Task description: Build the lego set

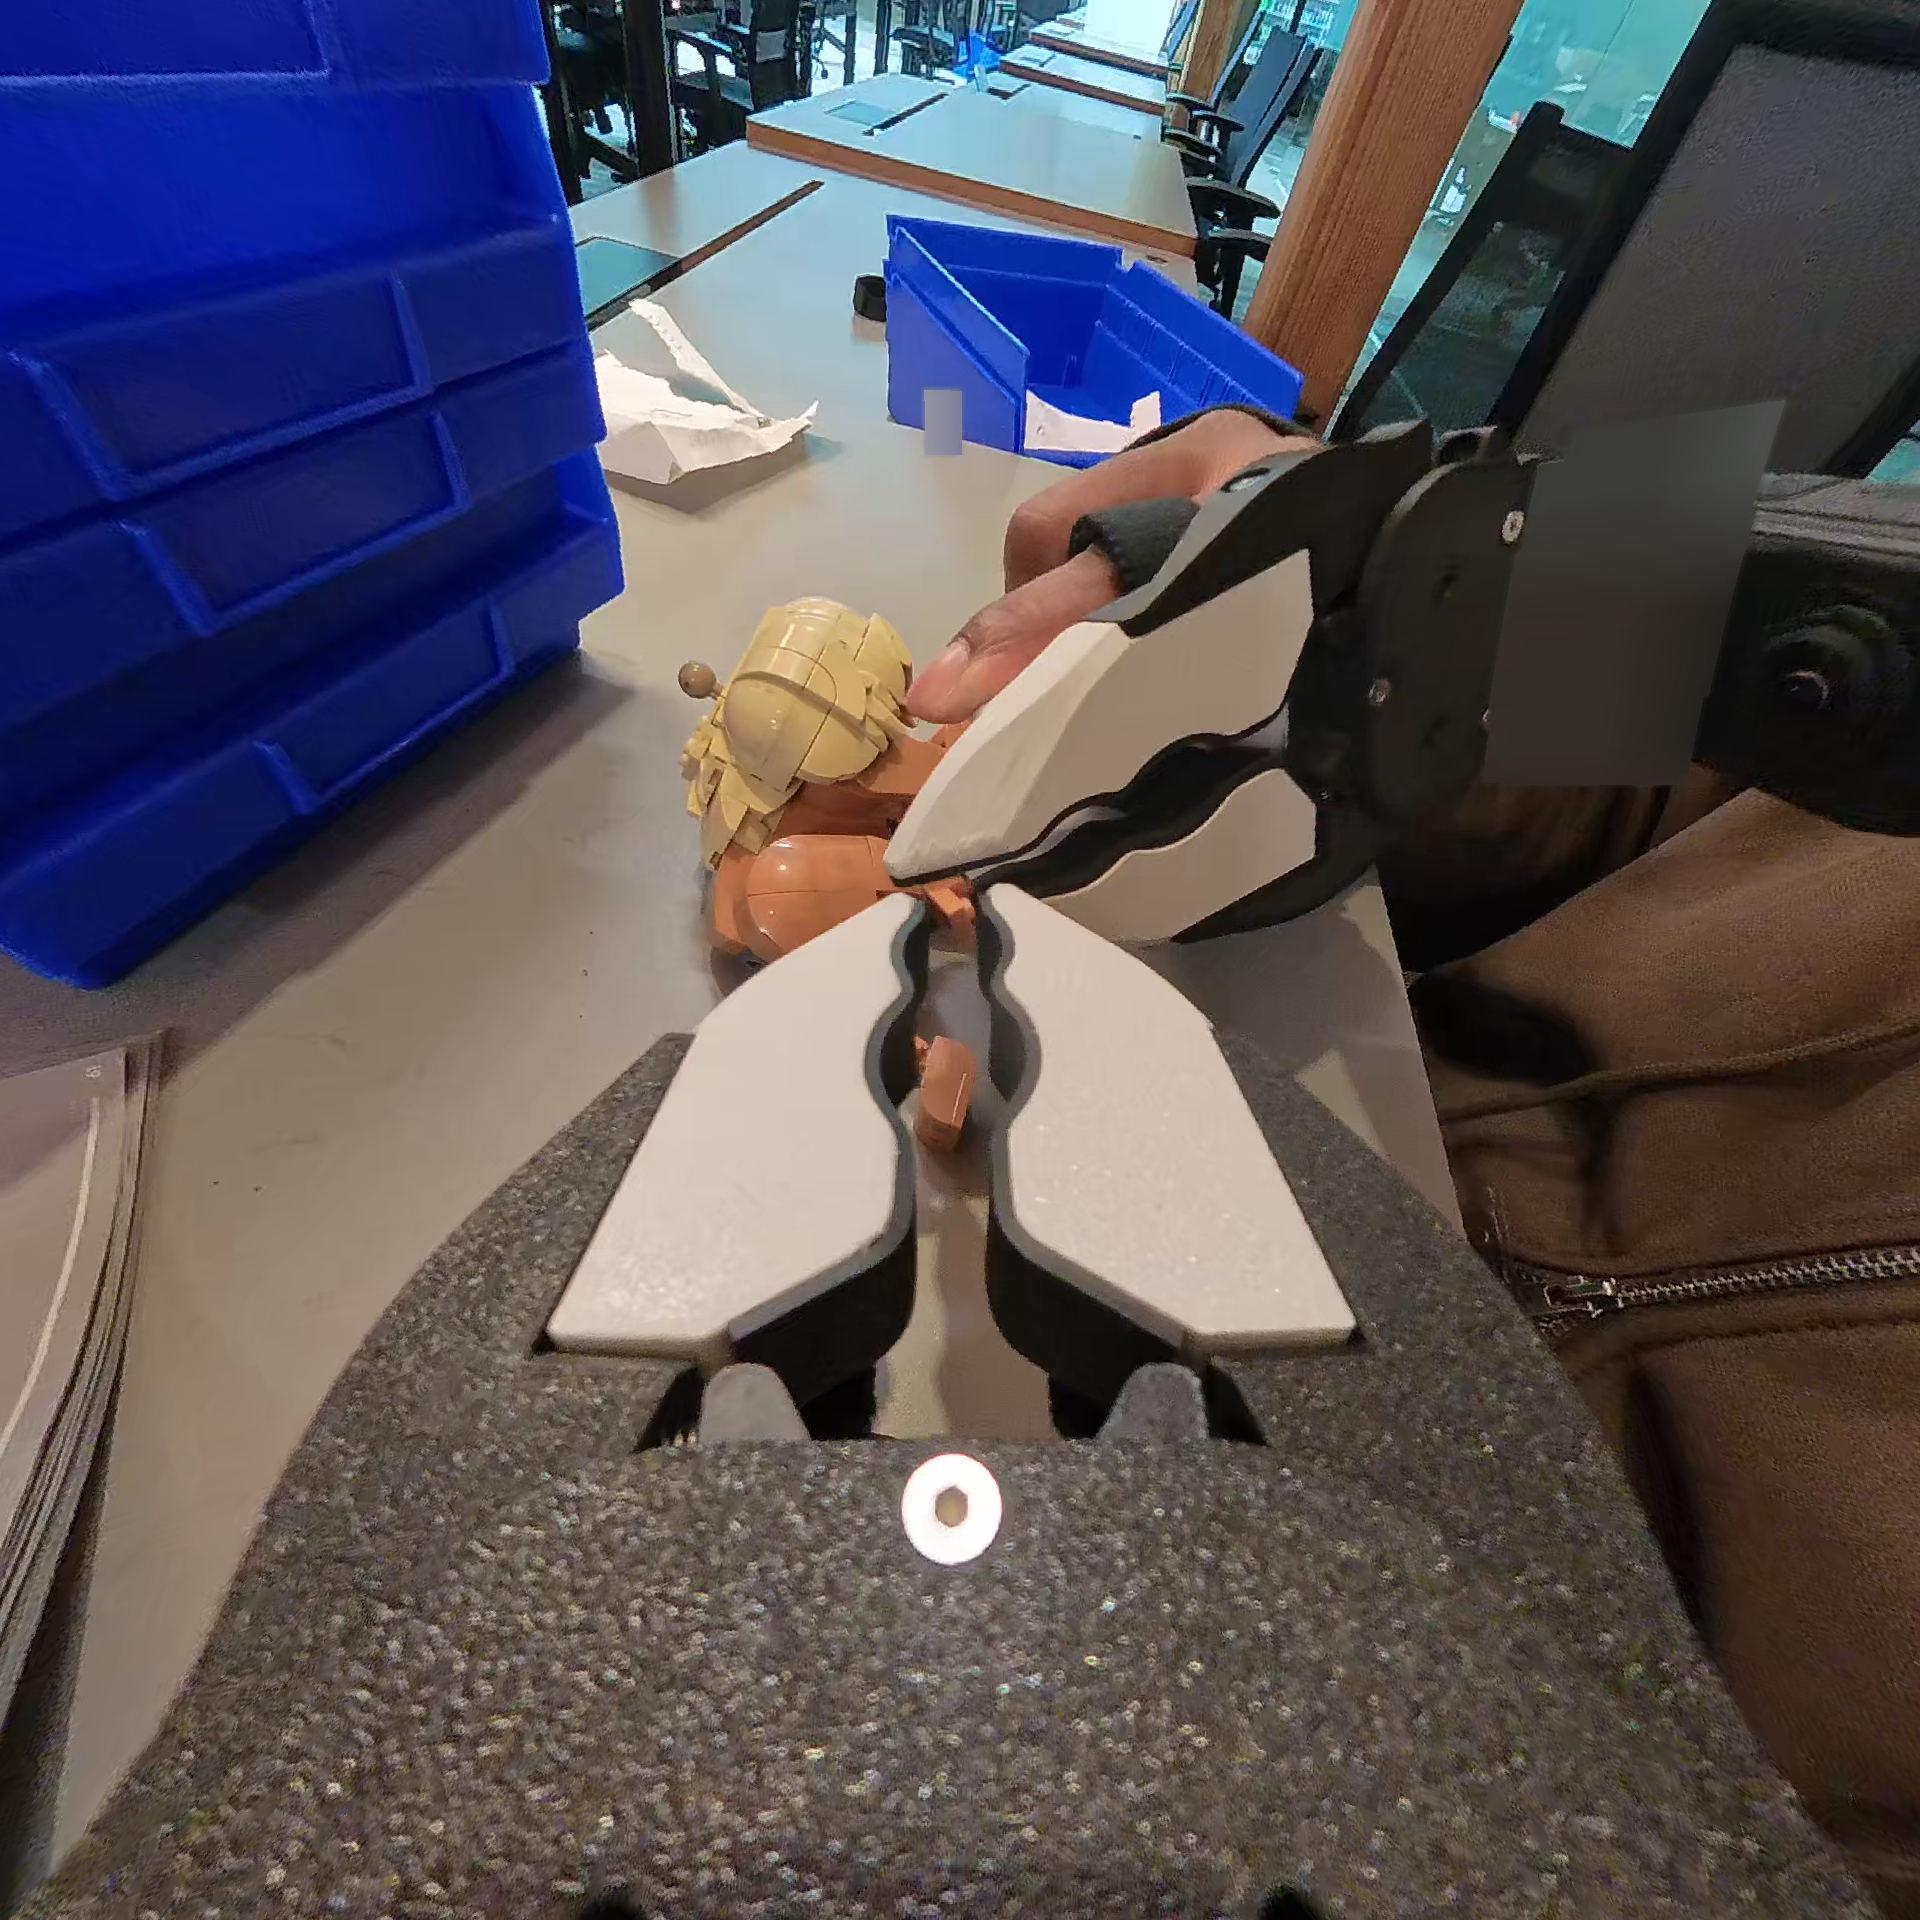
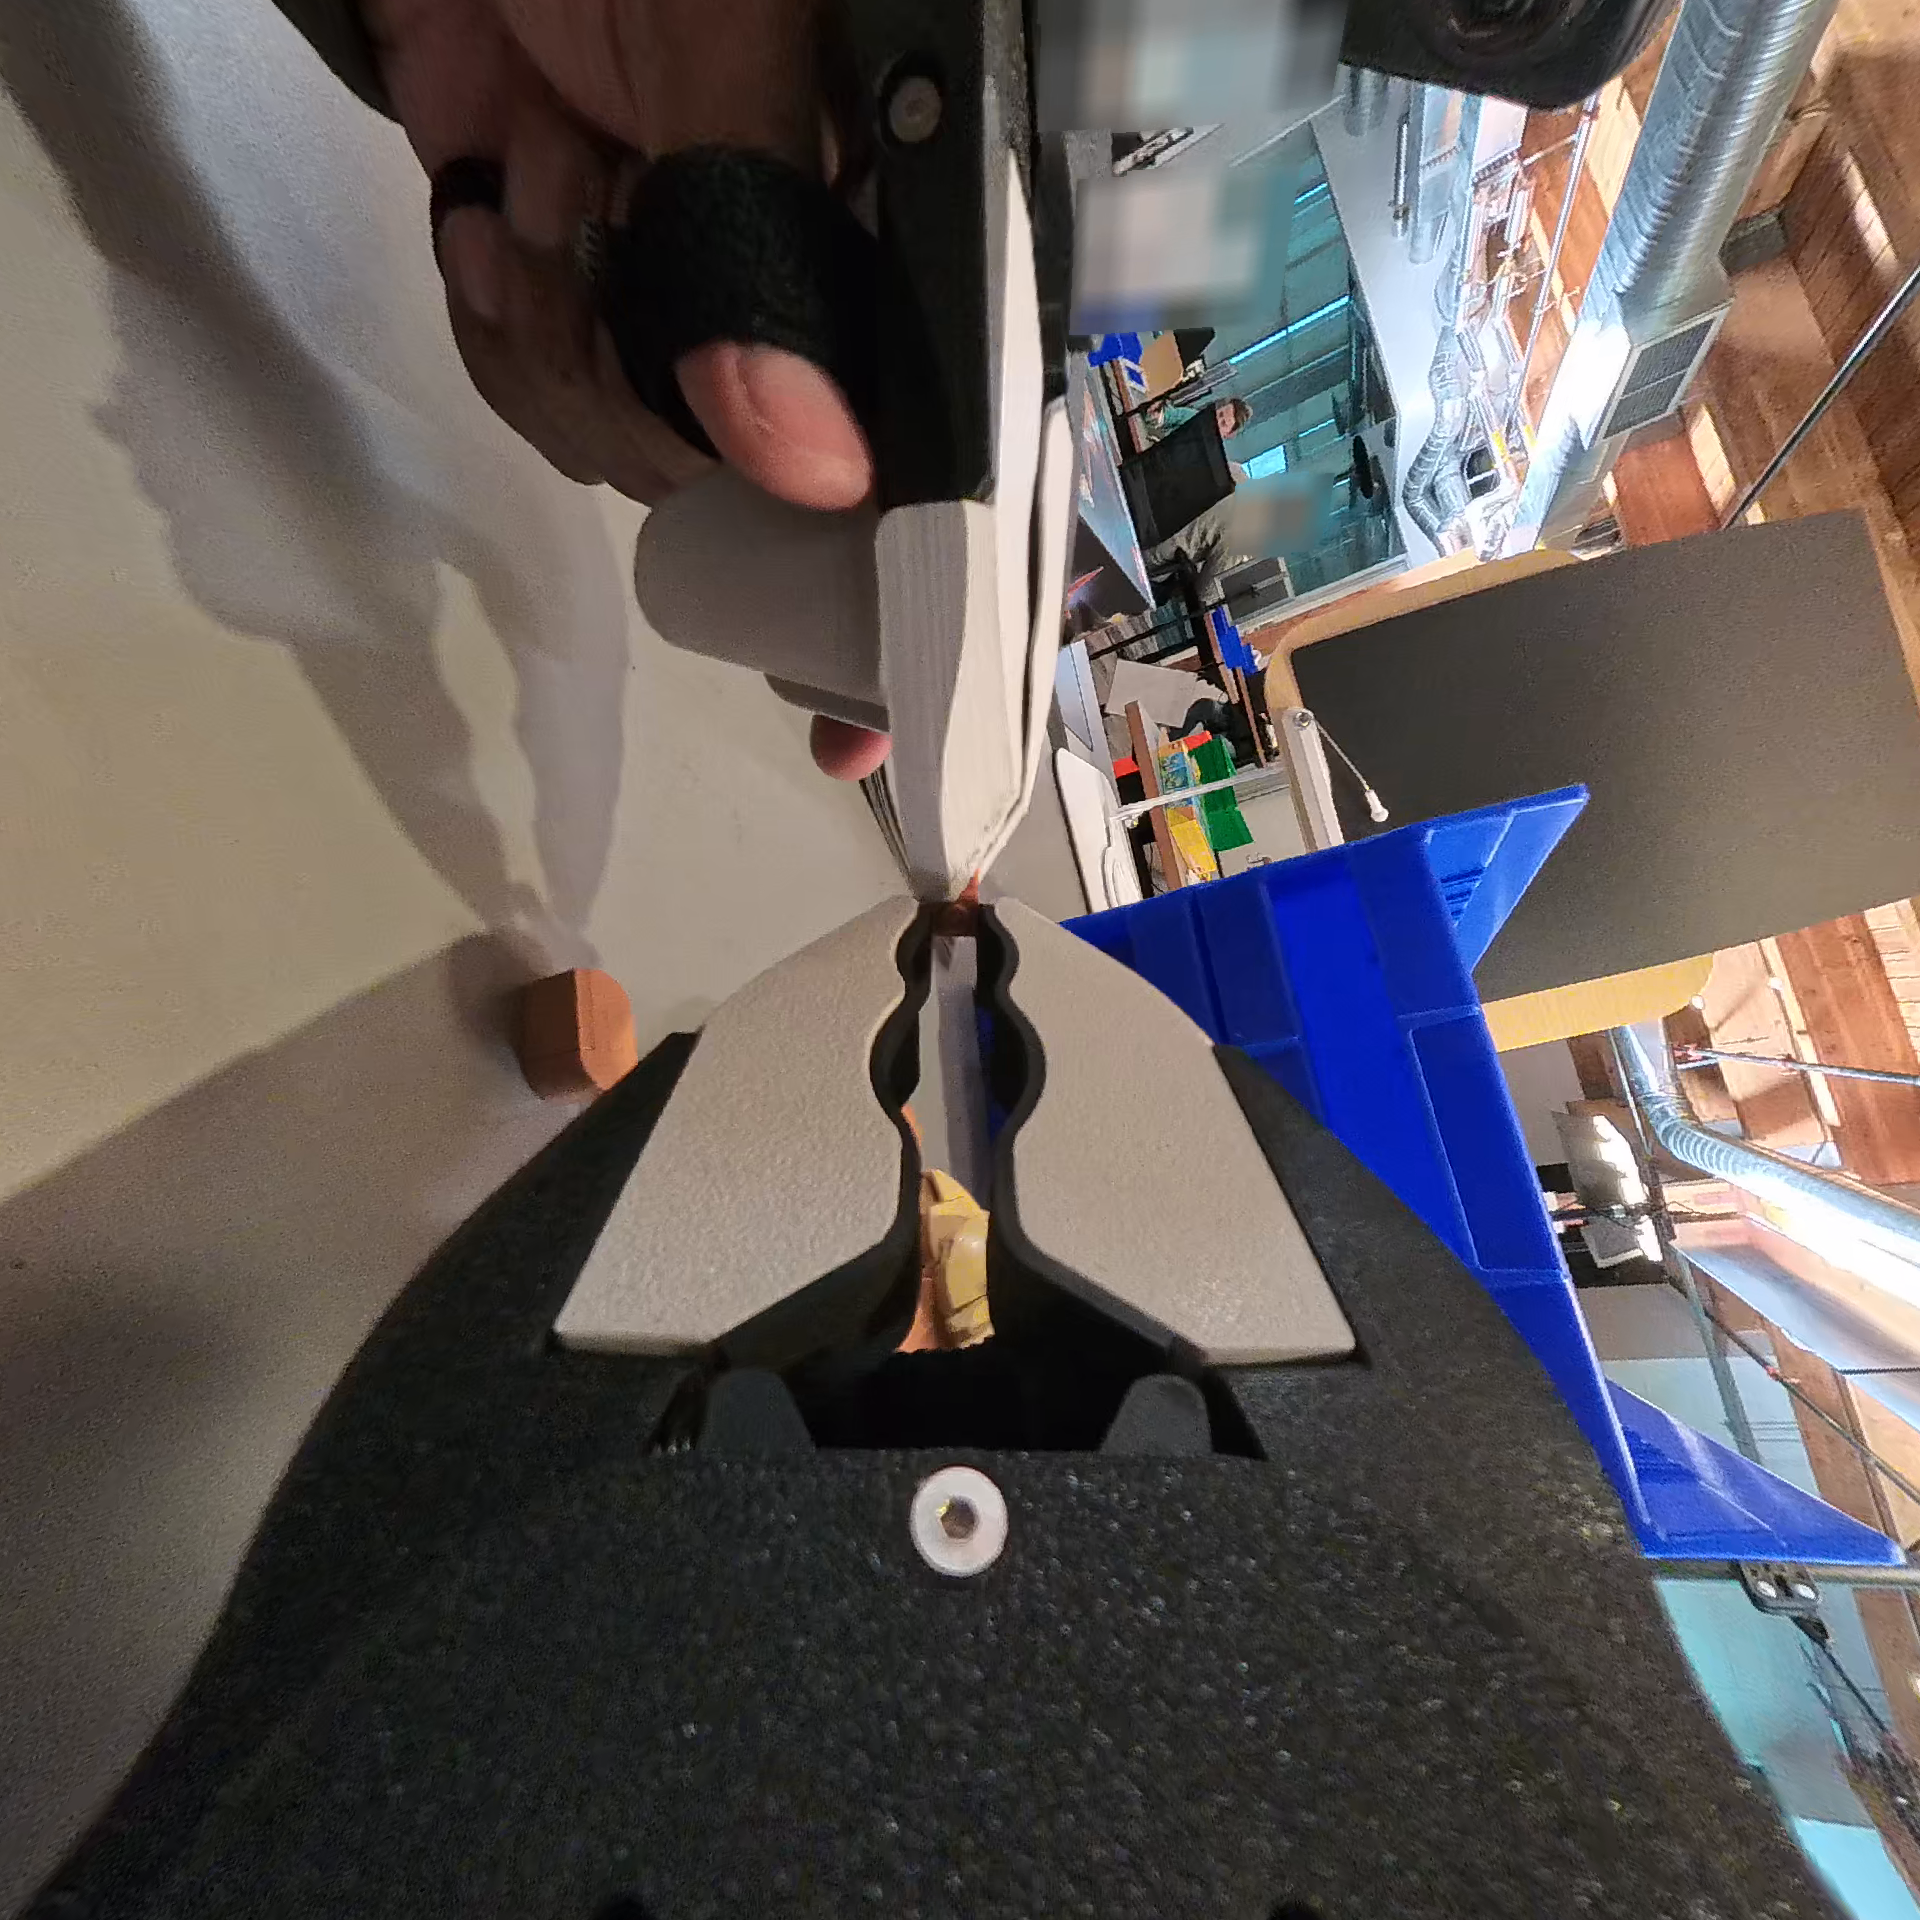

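Observation:
A Lego figure (image 1: 800, 748) with tan hair and a brown body lies on the grey table (image 1: 416, 1039). My left gripper (image 1: 951, 914) is shut on a small brown Lego piece (image 1: 951, 902) at its fingertips, just in front of the figure. My right gripper (image 1: 920, 871) comes in from the right, tip to tip with the left, and pinches the same small piece. In the right wrist view the right gripper (image 2: 953, 920) holds the brown piece (image 2: 954, 918), and the left gripper (image 2: 961, 878) meets it from above. A loose brown piece (image 1: 945, 1091) lies on the table under my left fingers.
Stacked blue bins (image 1: 291, 468) stand close on the left. An open blue bin (image 1: 1070, 343) and crumpled paper (image 1: 686, 416) lie farther back. A booklet (image 1: 62, 1299) is at the lower left. A person's dark jacket (image 1: 1662, 1247) fills the right. Another brown piece (image 2: 577, 1029) lies on the table. Left and right tips are no more than a few centimetres apart.

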